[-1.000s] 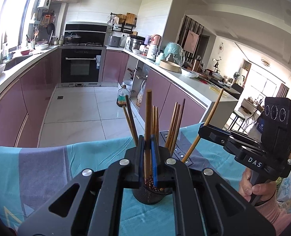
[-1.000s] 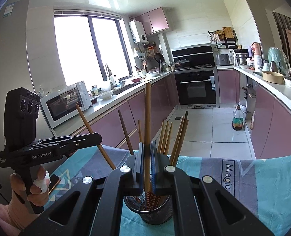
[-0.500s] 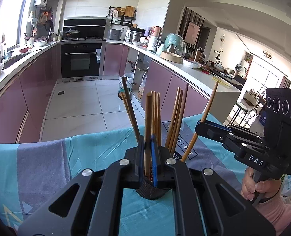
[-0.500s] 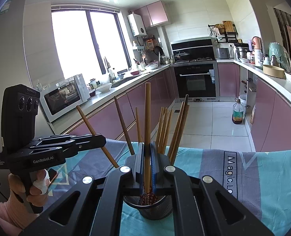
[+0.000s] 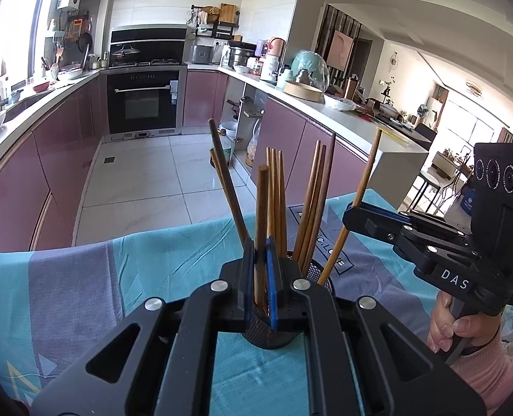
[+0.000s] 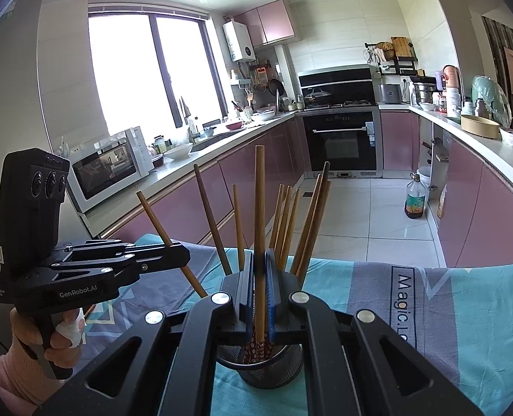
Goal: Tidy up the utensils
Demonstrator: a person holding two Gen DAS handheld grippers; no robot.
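Note:
A black mesh holder (image 5: 273,326) (image 6: 270,364) stands on the teal and grey cloth with several wooden chopsticks fanned out in it. My left gripper (image 5: 261,253) is shut on one upright chopstick (image 5: 261,208) whose lower end reaches into the holder. In the right wrist view the left gripper (image 6: 183,254) comes in from the left with that chopstick (image 6: 156,218) slanting down. My right gripper (image 6: 259,263) is shut on another upright chopstick (image 6: 259,208), its patterned end inside the holder's mouth. The left wrist view shows the right gripper (image 5: 353,213) at the right with its chopstick (image 5: 363,190).
The cloth (image 5: 83,277) covers a table that ends just beyond the holder. Behind lies a kitchen floor (image 5: 145,180) between pink cabinets, with an oven (image 6: 341,138) at the back and a microwave (image 6: 107,166) on the left counter. A hand (image 5: 453,322) grips each tool.
Both grippers stay shut on their chopsticks over the holder. The right gripper's chopstick stands slightly more upright in the left wrist view; otherwise only small shifts in aim.

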